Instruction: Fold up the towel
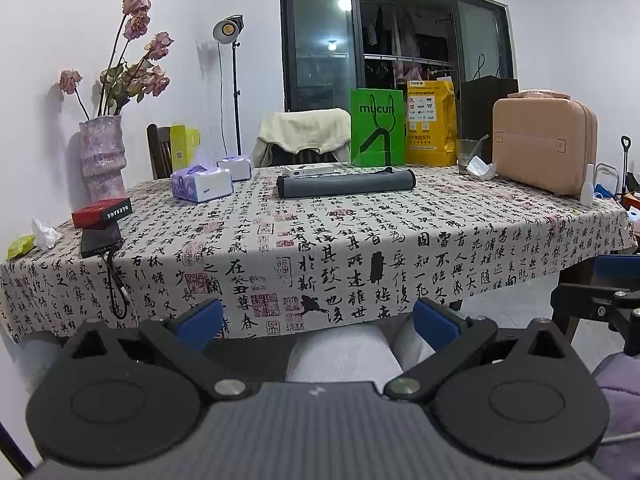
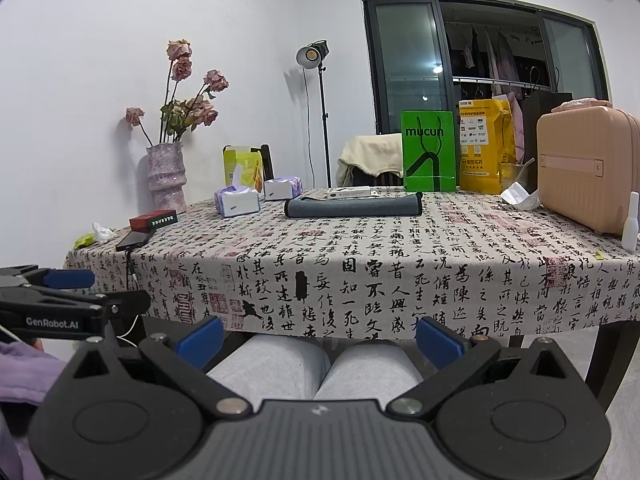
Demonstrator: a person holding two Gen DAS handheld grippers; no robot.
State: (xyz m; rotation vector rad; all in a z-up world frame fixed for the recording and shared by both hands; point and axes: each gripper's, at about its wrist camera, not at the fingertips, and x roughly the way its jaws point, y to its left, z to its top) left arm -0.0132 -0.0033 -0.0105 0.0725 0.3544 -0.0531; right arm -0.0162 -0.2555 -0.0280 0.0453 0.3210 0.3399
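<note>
both grippers low at the near table edge, towel far across the cloth

left wrist view: left gripper (image 1: 318, 322) spread wide, blue pads holding nothing, knees below; the grey towel (image 1: 346, 184) lies as a soft flat roll well beyond, on the calligraphy-print tablecloth (image 1: 360, 240), with a white flat box (image 1: 309, 169) just behind it, tissue boxes (image 1: 202, 184) to its left, a glossy green bag (image 1: 377, 133) and a ribbed pink hard case (image 1: 544, 146) further back. right wrist view: right gripper (image 2: 319, 338) also gaping, empty; towel (image 2: 354, 206) in the same far spot, bare cloth (image 2: 400, 256) between; a mottled pink vase (image 2: 166, 178) of dried roses at left
</note>
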